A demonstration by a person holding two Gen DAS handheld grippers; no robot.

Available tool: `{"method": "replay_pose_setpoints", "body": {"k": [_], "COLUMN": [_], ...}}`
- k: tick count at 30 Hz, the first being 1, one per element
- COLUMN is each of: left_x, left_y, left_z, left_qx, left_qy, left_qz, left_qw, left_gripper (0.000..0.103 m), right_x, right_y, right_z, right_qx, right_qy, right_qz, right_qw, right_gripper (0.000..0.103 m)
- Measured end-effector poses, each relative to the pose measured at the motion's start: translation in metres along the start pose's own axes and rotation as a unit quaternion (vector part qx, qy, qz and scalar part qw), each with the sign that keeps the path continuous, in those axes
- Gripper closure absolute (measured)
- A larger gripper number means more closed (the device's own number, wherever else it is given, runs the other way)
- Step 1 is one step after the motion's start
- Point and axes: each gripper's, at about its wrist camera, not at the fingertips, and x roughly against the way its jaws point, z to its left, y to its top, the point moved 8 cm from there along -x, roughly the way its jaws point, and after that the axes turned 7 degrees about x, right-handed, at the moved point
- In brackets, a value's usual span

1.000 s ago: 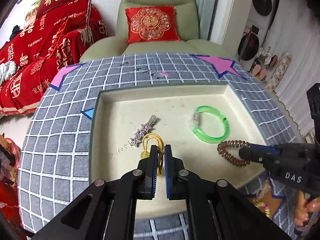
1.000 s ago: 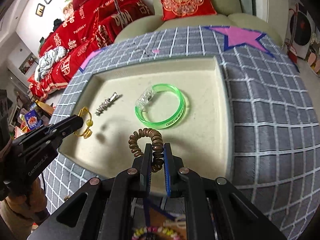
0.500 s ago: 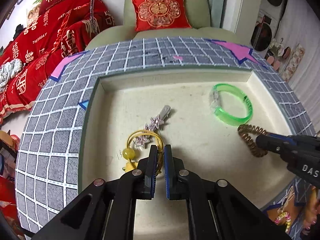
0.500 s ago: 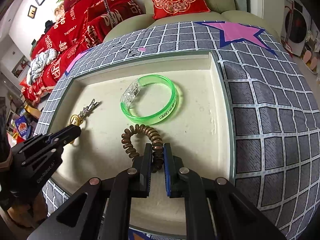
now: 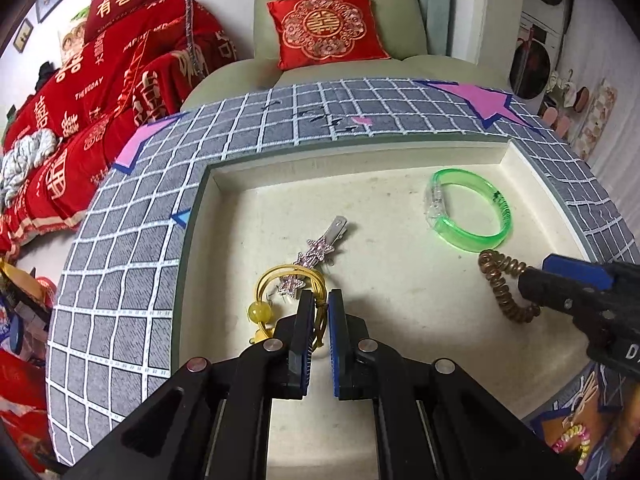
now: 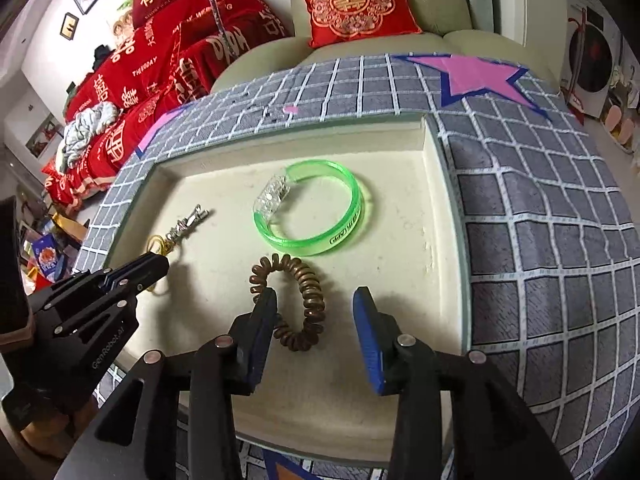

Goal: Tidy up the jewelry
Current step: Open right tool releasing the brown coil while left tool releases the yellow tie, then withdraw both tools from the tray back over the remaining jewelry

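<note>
A cream tray holds the jewelry. My left gripper is shut on a gold wire bangle with a yellow bead, low over the tray's left part; it also shows in the right wrist view. A star hair clip lies just beyond it. My right gripper is open, its fingers either side of a brown spiral hair tie lying on the tray. A green bracelet lies farther back.
The tray sits in a grey grid cloth with pink stars. A green armchair with a red cushion stands behind. Red bedding lies at the left. A bead bracelet lies below the tray's near right corner.
My right gripper has opened and let go of the brown hair tie, which now lies on the tray. My left gripper has carried the gold bangle lower, close to the star clip.
</note>
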Motion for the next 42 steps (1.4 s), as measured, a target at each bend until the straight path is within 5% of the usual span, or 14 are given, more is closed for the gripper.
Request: {"method": "replay_pose_setpoints", "body": {"k": [12,13,14,15,17,22,26,30,32,42], "left_x": [0.014,0.016,0.017,0.019,0.028,0.037,0.049,0.062,0.071,0.121], "left_y": [0.01,0.012,0.012,0.013,0.018,0.023,0.015,0.0,-0.009,-0.067], "left_z": [0.0,-0.001,-0.001,-0.001,-0.001,-0.003,-0.002,-0.003,-0.001,0.019], "left_qx": [0.011,0.009,0.009,0.012,0.013,0.0,-0.01,-0.025,-0.029,-0.002], "left_qy": [-0.016,-0.017,-0.017,-0.011,-0.006,0.003,0.012,0.013,0.013,-0.002], "left_qz": [-0.013,-0.015,-0.016,-0.02,-0.05,-0.056,-0.064,-0.07,-0.07,-0.069], "left_qw": [0.9997,0.9997,0.9997,0.9997,0.9986,0.9984,0.9978,0.9972,0.997,0.9976], "left_gripper": [0.088,0.073,0.048,0.0,0.0,0.0,0.0,0.0,0.0,0.0], "right_x": [0.045,0.046,0.048,0.048,0.05,0.055,0.063,0.073,0.078,0.113], "right_y": [-0.001,-0.003,-0.004,-0.004,-0.007,-0.011,-0.016,-0.024,-0.028,-0.065], "right_z": [-0.008,-0.009,-0.01,-0.01,-0.012,-0.014,-0.012,-0.009,-0.007,0.011], "right_qx": [-0.03,-0.033,-0.035,-0.036,-0.042,-0.046,-0.047,-0.049,-0.049,-0.041], "right_qy": [0.006,0.007,0.007,0.008,0.01,0.012,0.014,0.019,0.02,0.035], "right_qz": [-0.051,-0.051,-0.052,-0.052,-0.051,-0.051,-0.057,-0.059,-0.061,-0.072], "right_qw": [0.998,0.998,0.998,0.998,0.998,0.998,0.997,0.997,0.997,0.996], "right_gripper": [0.059,0.059,0.059,0.059,0.059,0.055,0.031,0.029,0.019,0.018]}}
